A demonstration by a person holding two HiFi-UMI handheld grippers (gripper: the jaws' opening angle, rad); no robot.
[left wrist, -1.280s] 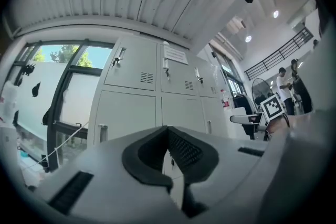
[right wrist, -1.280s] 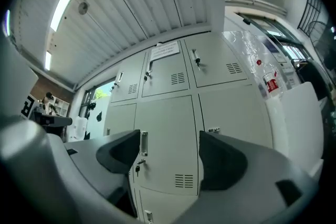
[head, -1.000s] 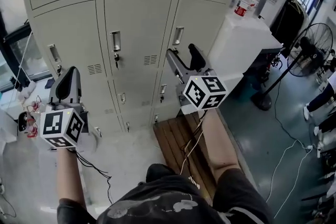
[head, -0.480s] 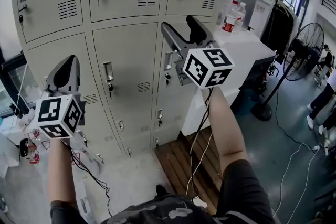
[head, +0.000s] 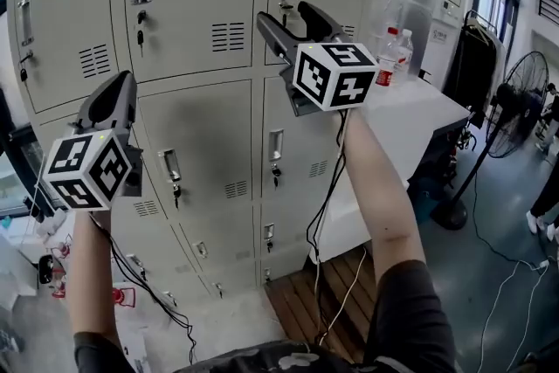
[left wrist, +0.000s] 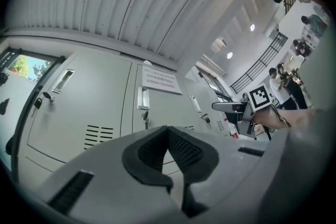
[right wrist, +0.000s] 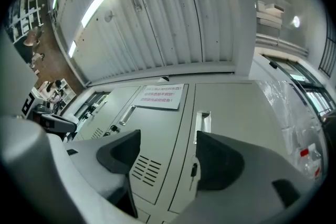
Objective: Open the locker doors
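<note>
A workshop room with a pedestal fan [head: 517,87] and a white counter [head: 410,113] bearing bottles [head: 387,57] stands beside the grey lockers [head: 205,131]. Their doors are all shut, tall and upright, facing the person. Each has a vertical recessed handle near its left edge, with a key below it. The right gripper [head: 284,13] is raised, its jaws apart and empty, aimed at the top right door's handle [right wrist: 202,126] without touching it. The left gripper [head: 118,87] is held lower, its jaws pressed together on nothing.
</note>
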